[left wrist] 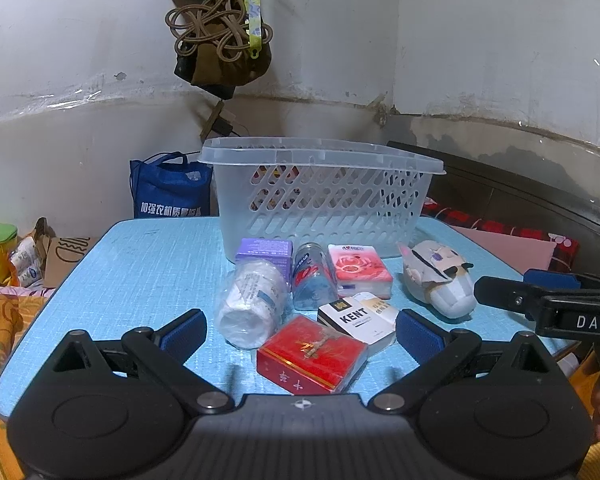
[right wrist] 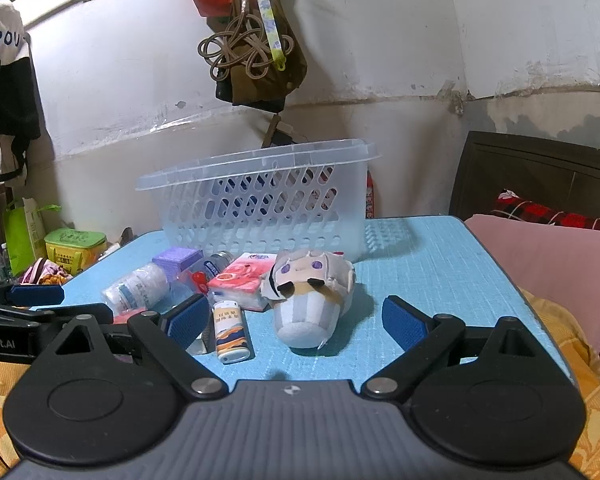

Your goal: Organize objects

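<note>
A white pack (left wrist: 356, 322) reading "KENT" is lying beside a red box (left wrist: 312, 354) before the basket (left wrist: 320, 196) on the table (left wrist: 140, 280). Both grippers, left (left wrist: 300, 330) and right (right wrist: 296, 318), are hovering wide open, holding nothing.

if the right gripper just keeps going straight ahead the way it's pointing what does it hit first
Most likely the plush doll, lying on the blue table between the open right gripper fingers' line. Beyond it stands the clear plastic basket. Depth is hard to judge through the fisheye.

Light-blue table (left wrist: 148, 280), translucent slotted basket (left wrist: 320, 200), red box (left wrist: 312, 356), grey-white plush (right wrist: 312, 300).
</note>
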Demonstrator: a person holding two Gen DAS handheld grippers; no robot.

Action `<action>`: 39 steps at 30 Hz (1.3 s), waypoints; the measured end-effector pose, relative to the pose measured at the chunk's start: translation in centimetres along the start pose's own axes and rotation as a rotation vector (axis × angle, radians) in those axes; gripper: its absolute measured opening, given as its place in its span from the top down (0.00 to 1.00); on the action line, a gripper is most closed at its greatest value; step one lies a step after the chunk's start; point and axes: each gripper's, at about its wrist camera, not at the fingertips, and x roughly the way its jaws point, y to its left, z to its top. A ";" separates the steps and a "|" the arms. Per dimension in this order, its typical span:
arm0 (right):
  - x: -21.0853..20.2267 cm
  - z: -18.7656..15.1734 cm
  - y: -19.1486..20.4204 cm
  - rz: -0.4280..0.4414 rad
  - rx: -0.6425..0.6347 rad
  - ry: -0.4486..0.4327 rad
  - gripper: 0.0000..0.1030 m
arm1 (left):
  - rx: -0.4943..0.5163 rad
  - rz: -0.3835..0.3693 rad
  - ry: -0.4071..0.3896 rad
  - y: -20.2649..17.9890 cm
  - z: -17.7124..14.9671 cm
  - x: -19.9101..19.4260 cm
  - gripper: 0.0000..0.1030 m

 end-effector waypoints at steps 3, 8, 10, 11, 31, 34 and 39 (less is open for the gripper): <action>0.3 -0.1 -0.1 0.001 0.001 -0.002 0.07 | -0.002 -0.005 -0.012 0.3 -0.1 0.0 0.01; 0.7 -0.1 -0.2 0.000 0.005 0.003 0.07 | -0.015 -0.009 -0.041 1.3 0.0 0.2 0.01; 0.9 0.1 -0.4 0.002 0.010 0.001 0.07 | -0.035 -0.009 -0.045 2.0 0.3 0.3 0.04; 1.0 0.1 -0.5 0.004 0.011 0.001 0.07 | -0.039 -0.011 -0.044 2.3 0.5 0.4 0.04; 4.3 1.0 -2.7 0.007 0.007 -0.024 0.02 | -0.013 0.108 -0.169 6.8 13.1 7.6 0.04; 4.5 0.8 -3.1 0.008 0.017 -0.027 0.01 | -0.047 0.167 -0.085 6.9 15.4 10.8 0.04; 5.0 0.4 -3.9 0.015 0.055 -0.021 0.01 | -0.020 0.167 0.071 6.5 16.6 16.1 0.14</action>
